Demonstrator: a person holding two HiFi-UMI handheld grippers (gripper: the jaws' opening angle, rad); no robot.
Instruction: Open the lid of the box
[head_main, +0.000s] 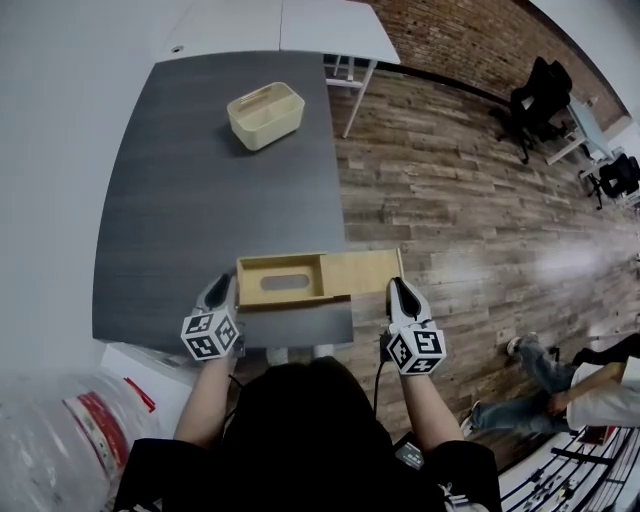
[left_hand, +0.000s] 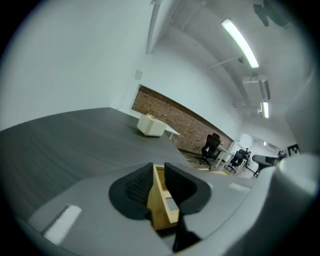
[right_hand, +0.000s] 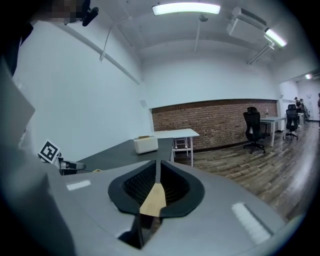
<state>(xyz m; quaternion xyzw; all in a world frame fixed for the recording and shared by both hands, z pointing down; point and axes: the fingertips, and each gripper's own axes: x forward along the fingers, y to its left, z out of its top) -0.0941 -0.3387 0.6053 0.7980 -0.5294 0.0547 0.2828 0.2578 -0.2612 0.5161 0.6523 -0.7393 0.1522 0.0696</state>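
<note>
A light wooden box (head_main: 283, 280) lies at the near edge of the dark grey table (head_main: 200, 200). Its flat sliding lid (head_main: 365, 272) is pushed out to the right and overhangs the table's edge, leaving the box's inside exposed. My left gripper (head_main: 222, 290) is at the box's left end. In the left gripper view its jaws (left_hand: 158, 172) are shut on the box's end wall (left_hand: 159, 195). My right gripper (head_main: 402, 290) is at the lid's right end. In the right gripper view the thin lid (right_hand: 154, 199) is pinched edge-on between nearly closed jaws (right_hand: 157, 172).
A cream basket (head_main: 266, 115) stands at the far side of the table. A white table (head_main: 330, 25) adjoins behind. Office chairs (head_main: 535, 100) stand on the wooden floor at the right, a seated person (head_main: 560, 385) is at lower right, and a plastic bag (head_main: 50, 430) at lower left.
</note>
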